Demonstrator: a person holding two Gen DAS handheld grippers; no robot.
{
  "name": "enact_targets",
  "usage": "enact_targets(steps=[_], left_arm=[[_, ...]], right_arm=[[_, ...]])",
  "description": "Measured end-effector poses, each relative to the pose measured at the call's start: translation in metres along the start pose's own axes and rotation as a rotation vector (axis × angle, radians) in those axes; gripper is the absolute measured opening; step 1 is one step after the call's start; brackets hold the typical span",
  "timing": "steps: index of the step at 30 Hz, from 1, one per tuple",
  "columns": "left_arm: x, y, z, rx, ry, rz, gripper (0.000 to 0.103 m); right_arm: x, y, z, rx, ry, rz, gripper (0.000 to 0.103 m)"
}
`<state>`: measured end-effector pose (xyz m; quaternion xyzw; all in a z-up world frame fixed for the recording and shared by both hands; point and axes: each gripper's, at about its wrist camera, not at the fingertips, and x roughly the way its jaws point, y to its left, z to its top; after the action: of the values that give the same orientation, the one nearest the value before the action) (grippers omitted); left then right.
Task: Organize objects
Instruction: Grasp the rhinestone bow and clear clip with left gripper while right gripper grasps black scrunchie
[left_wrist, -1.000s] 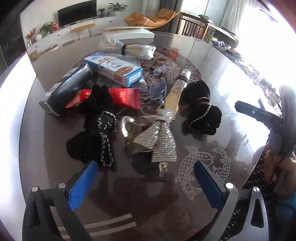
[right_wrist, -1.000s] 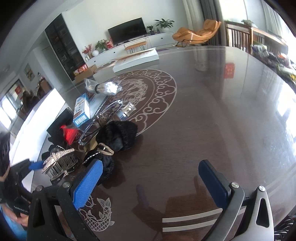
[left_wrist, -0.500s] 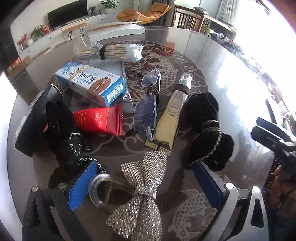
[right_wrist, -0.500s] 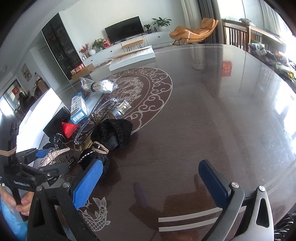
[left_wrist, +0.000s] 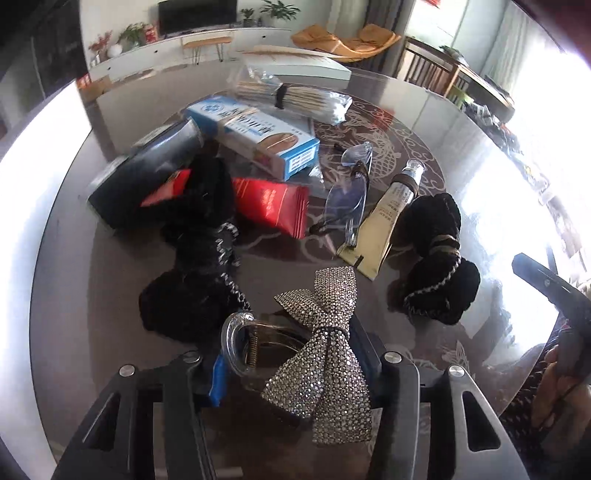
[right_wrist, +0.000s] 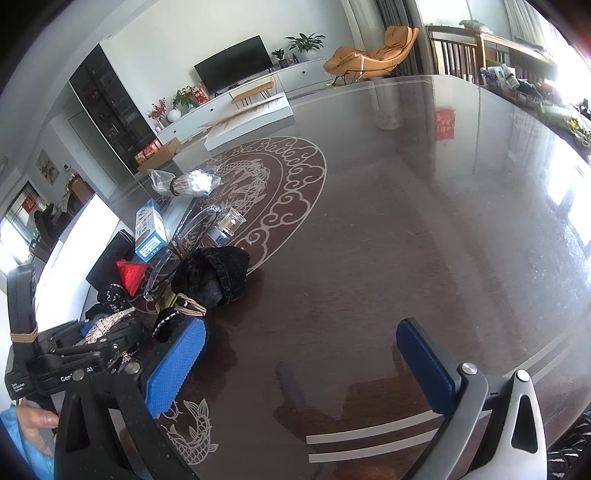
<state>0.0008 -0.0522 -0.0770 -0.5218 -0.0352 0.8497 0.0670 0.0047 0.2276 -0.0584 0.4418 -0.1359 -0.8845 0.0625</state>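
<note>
As my left gripper (left_wrist: 291, 363) tips steeply down near the table's (left_wrist: 110, 302) near edge, its jaws are closing around the rhinestone bow hair clip (left_wrist: 325, 347), which lies between them on the glass. I judge it light, with a stiff clear plastic clip (left_wrist: 240, 347) and a floppy sparkly bow; the knot looks the firmest hold. My right gripper (right_wrist: 299, 362) hovers wide open and empty over bare table, angled down, well apart from the clutter.
</note>
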Motion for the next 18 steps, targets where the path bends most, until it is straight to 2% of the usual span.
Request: enact_targets(steps=[4, 5, 6, 8, 10, 14, 18], left_arm=[[-0.015, 0.011, -0.038, -0.048, -0.032, 0.049, 0.053], [-0.018, 0.013, -0.043, -0.042, -0.044, 0.056, 0.061], [-0.017, 0.015, -0.046, -0.033, -0.044, 0.062, 0.076], [-0.015, 0.019, -0.05, -0.014, -0.038, 0.07, 0.085], [-0.015, 0.025, -0.05, 0.008, -0.04, 0.078, 0.087], [-0.009, 0.02, -0.048, 0.071, -0.018, 0.122, 0.102], [-0.006, 0.02, -0.047, 0.047, -0.027, 0.128, 0.103]], right_arm=[[0.005, -0.002, -0.001, 0.002, 0.021, -0.033, 0.103], [0.007, -0.003, -0.001, 0.004, 0.03, -0.046, 0.103], [0.009, -0.005, -0.002, 0.007, 0.04, -0.058, 0.103], [0.013, -0.009, -0.003, 0.017, 0.06, -0.073, 0.103], [0.016, -0.011, -0.003, 0.016, 0.07, -0.094, 0.103], [0.017, -0.008, -0.006, -0.026, 0.079, -0.151, 0.103], [0.02, -0.005, -0.009, -0.069, 0.088, -0.2, 0.103]])
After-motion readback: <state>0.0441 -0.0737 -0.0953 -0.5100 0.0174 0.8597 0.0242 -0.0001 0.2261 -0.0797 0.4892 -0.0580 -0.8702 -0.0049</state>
